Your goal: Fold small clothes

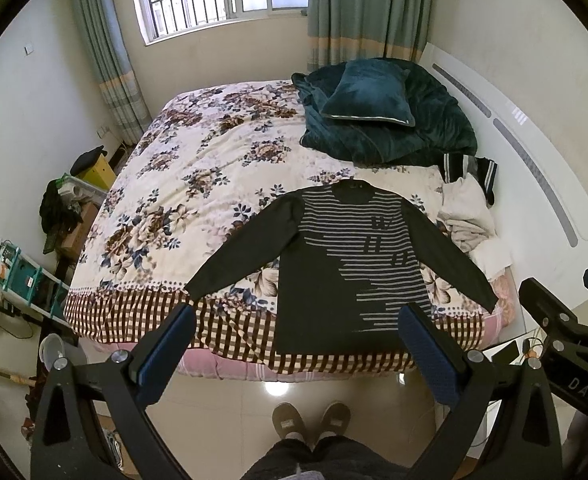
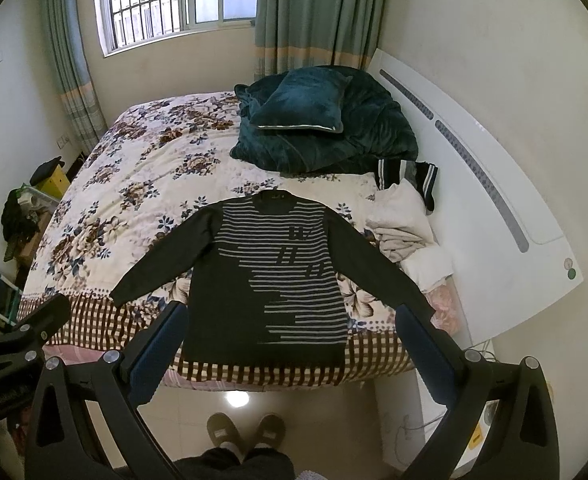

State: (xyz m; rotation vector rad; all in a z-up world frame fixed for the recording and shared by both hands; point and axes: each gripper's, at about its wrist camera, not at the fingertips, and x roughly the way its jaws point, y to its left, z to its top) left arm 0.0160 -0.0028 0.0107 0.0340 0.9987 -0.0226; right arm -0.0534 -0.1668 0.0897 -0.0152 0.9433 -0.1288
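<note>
A bed (image 1: 197,152) with a floral cover is filling most of both views, its checked border running along the near edge. A dark teal blanket (image 1: 426,132) is lying heaped at the far right corner of the bed, with a matching teal pillow (image 1: 368,94) resting on top of it. A dark sweater (image 2: 269,280) with grey stripes is lying flat and face up at the near edge of the bed, toward its right side, sleeves spread outward and hem reaching the checked border. A rumpled pile of pale clothes (image 2: 406,228) is sitting beside the sweater's sleeve at the bed's right edge. The left gripper (image 1: 298,356) is hanging above the floor in front of the bed, jaws spread wide and holding nothing. The right gripper (image 2: 289,352) is doing likewise, wide apart and empty.
</note>
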